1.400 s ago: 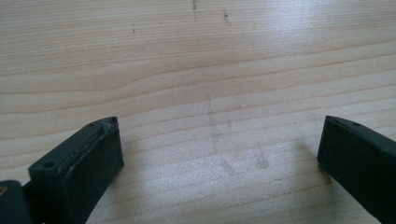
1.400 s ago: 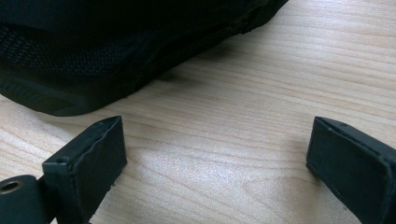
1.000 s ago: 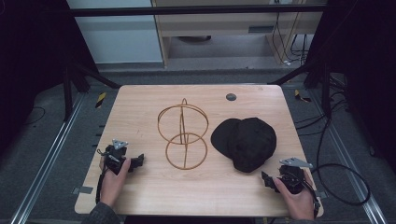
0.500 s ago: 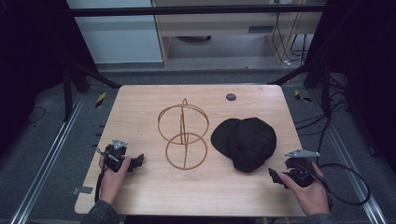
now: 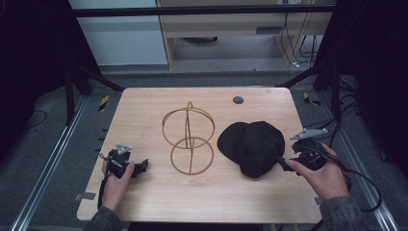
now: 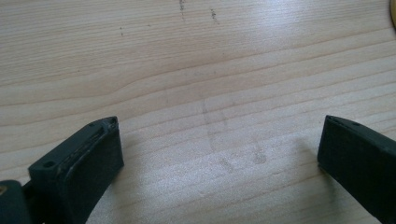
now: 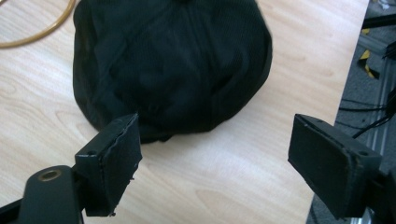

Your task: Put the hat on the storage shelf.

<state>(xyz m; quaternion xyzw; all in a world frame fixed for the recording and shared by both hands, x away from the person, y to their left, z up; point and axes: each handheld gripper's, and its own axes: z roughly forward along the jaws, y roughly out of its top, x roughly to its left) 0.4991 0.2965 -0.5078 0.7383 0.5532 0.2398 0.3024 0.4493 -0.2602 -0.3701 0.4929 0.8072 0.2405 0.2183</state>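
Note:
A black cap [image 5: 252, 147] lies on the wooden table [image 5: 144, 103], right of a gold wire stand [image 5: 187, 139] made of two rings and an upright hoop. My right gripper [image 5: 284, 164] hovers above the table at the cap's right edge, pointing left at it. In the right gripper view the cap [image 7: 173, 65] lies just beyond my right gripper [image 7: 215, 154]. Its jaws are open and have just been closing a little, with only bare wood between them. My left gripper [image 5: 142, 166] rests low on the table left of the stand. Its jaws [image 6: 219, 154] are wide open over bare wood.
A small dark round disc [image 5: 237, 100] sits near the table's far edge. The table's right edge [image 7: 345, 93] runs close by the right gripper, with cables and floor beyond. A sliver of the gold stand [image 7: 42, 32] lies left of the cap.
The right hand has lifted off the table and come up beside the cap's right edge. The left hand, the cap and the stand have stayed put.

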